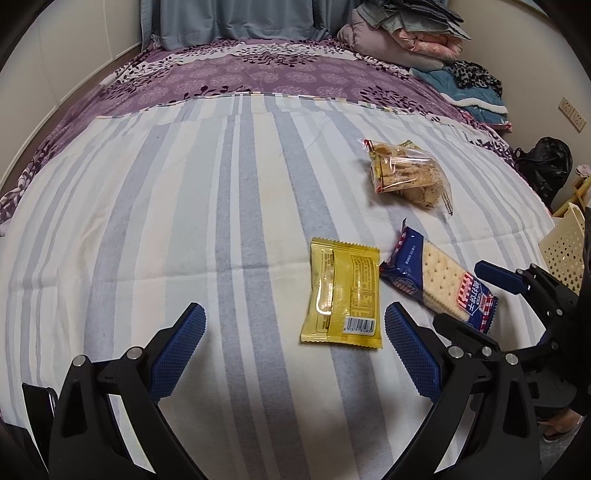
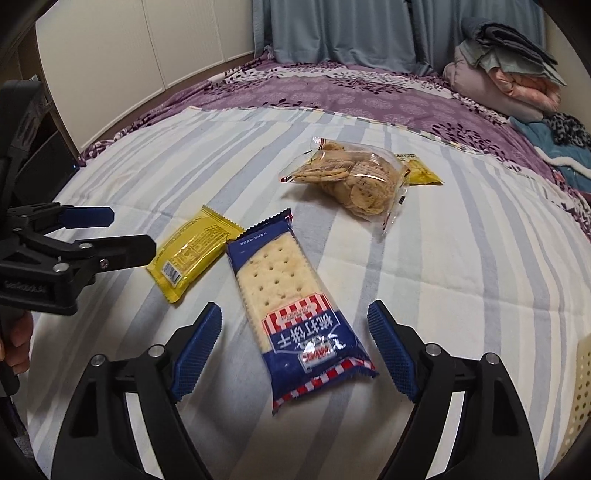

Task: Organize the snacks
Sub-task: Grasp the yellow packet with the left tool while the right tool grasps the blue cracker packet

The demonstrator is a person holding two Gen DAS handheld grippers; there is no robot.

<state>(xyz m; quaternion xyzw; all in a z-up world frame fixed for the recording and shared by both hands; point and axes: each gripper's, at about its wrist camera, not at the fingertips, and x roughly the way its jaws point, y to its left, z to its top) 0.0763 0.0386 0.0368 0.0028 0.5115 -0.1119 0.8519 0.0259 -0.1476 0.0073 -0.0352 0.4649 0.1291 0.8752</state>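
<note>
Right gripper (image 2: pixel 295 343) spread wide, blue ribbed pads (image 2: pixel 199 347) clear of everything, straddling the near end of the blue cracker pack (image 2: pixel 291 306) without touching it. Pack flat on the striped sheet (image 2: pixel 461 258), long axis running from 6 o'clock up toward 11 o'clock, clear window showing pale square crackers, red-and-white band and blue end nearest the jaws.

At 10 o'clock of the cracker pack, just beside its far end: yellow packet (image 2: pixel 192 254), back side up, barcode toward the near corner. At 1 o'clock, farther up the sheet: clear bag of round biscuits (image 2: pixel 351 181), lying over a second yellow packet (image 2: pixel 421 171) that pokes out at its 3 o'clock side.

Left gripper (image 1: pixel 295 332) likewise wide apart, nothing between the pads, hanging over bare sheet with the yellow packet (image 1: pixel 343 291) just ahead at 1 o'clock, nearer the right-hand finger. Seen from the right wrist camera at 9 o'clock, the same left gripper (image 2: pixel 129 232) reaching in from the frame edge, one finger tip close to the yellow packet, a hand (image 2: pixel 16 343) on its grip.

Beyond the striped sheet at 12 o'clock: purple floral bedcover (image 2: pixel 332 96), then grey-blue curtain (image 2: pixel 351 29). At 2 o'clock: stack of folded bedding (image 2: pixel 509 74). At 4 o'clock, at the frame edge: cream perforated basket (image 2: pixel 580 398).
</note>
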